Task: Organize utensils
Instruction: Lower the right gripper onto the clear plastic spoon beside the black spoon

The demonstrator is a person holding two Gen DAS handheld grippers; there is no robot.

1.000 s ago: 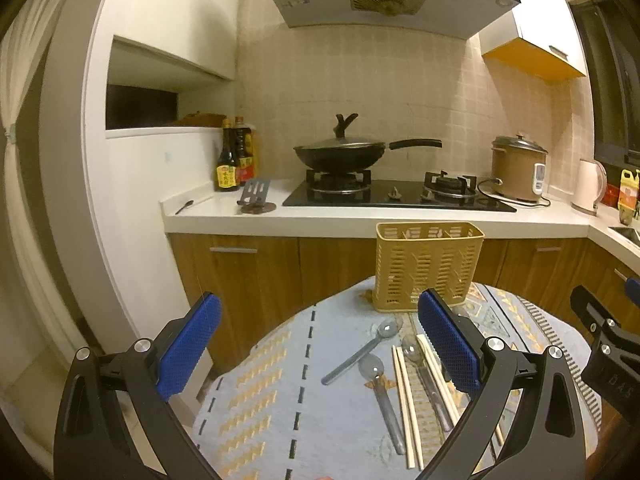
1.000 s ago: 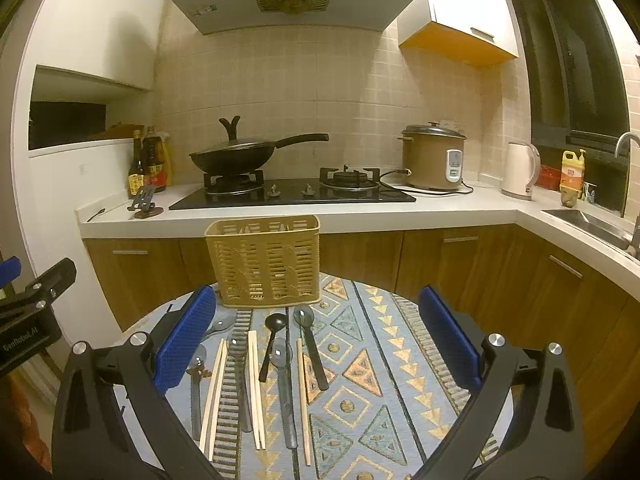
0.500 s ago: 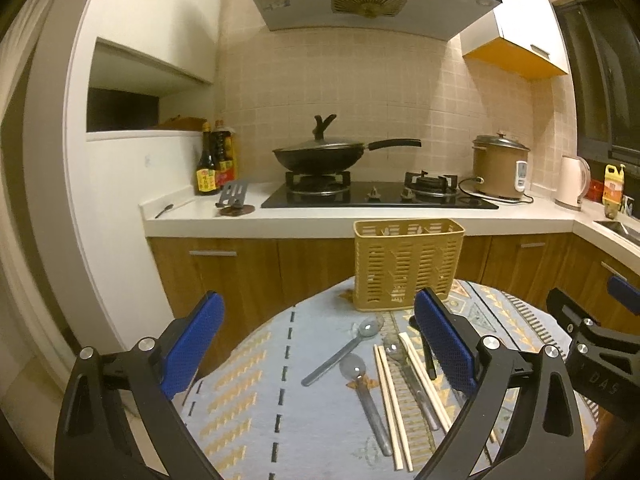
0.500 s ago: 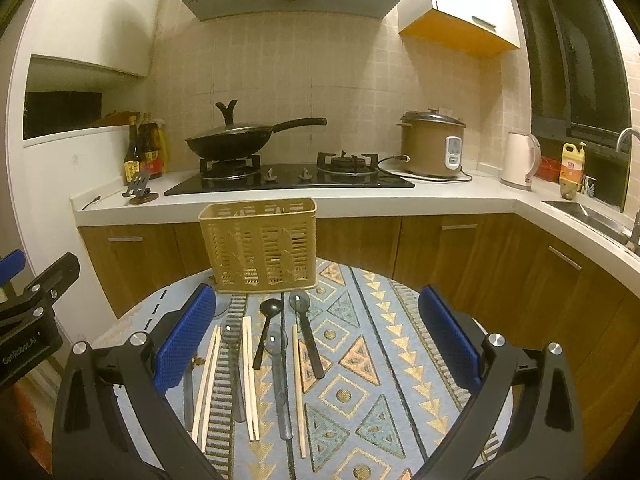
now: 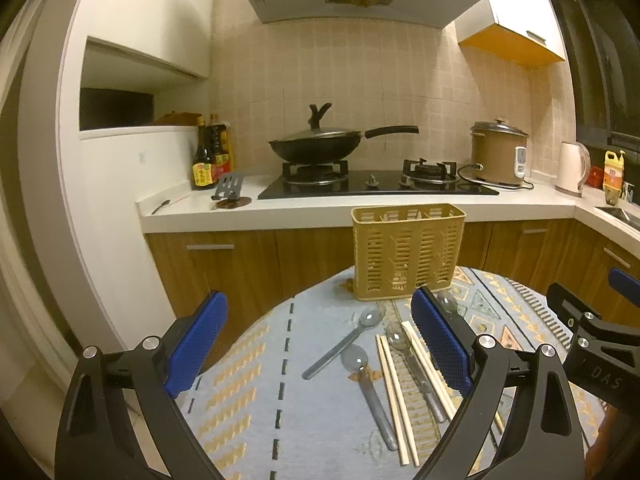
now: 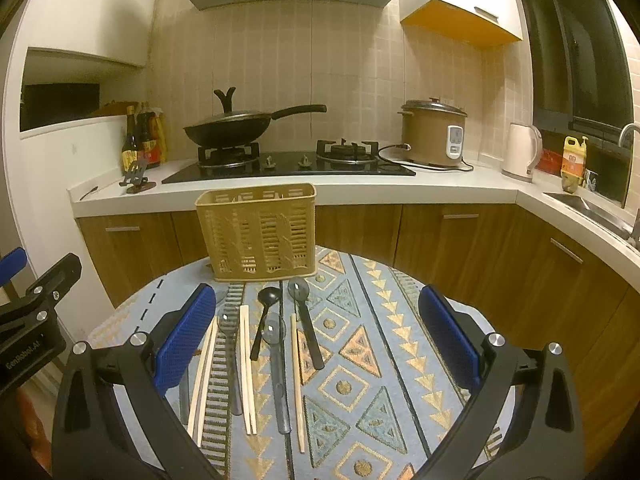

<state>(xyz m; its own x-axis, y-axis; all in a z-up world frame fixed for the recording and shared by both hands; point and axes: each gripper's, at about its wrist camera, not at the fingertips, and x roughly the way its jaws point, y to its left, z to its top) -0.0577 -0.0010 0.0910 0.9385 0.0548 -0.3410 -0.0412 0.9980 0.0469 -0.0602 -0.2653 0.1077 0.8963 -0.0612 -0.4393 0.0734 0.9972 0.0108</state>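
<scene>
A yellow slotted utensil basket (image 6: 258, 231) (image 5: 408, 250) stands upright at the far edge of a round table with a patterned cloth (image 6: 360, 360). In front of it lie several spoons and wooden chopsticks: a clear spoon (image 6: 276, 360), a small black spoon (image 6: 264, 316), a dark spoon (image 6: 306, 320), chopstick pairs (image 6: 246, 368) (image 5: 394, 396), and grey spoons (image 5: 344, 344). My right gripper (image 6: 316, 344) hovers open above the utensils, holding nothing. My left gripper (image 5: 320, 344) is open and empty over the table's left part; the right gripper's body (image 5: 592, 344) shows at its right.
Behind the table runs a white counter (image 6: 440, 188) with a gas hob, a black wok (image 6: 228, 128), a rice cooker (image 6: 434, 132), a kettle (image 6: 520, 152), sauce bottles (image 6: 140, 140) and a sink corner at right. Wooden cabinets stand below.
Both grippers shifted a little, lower and nearer to the table; the utensils and basket sit where they were. Both stay open and empty.
</scene>
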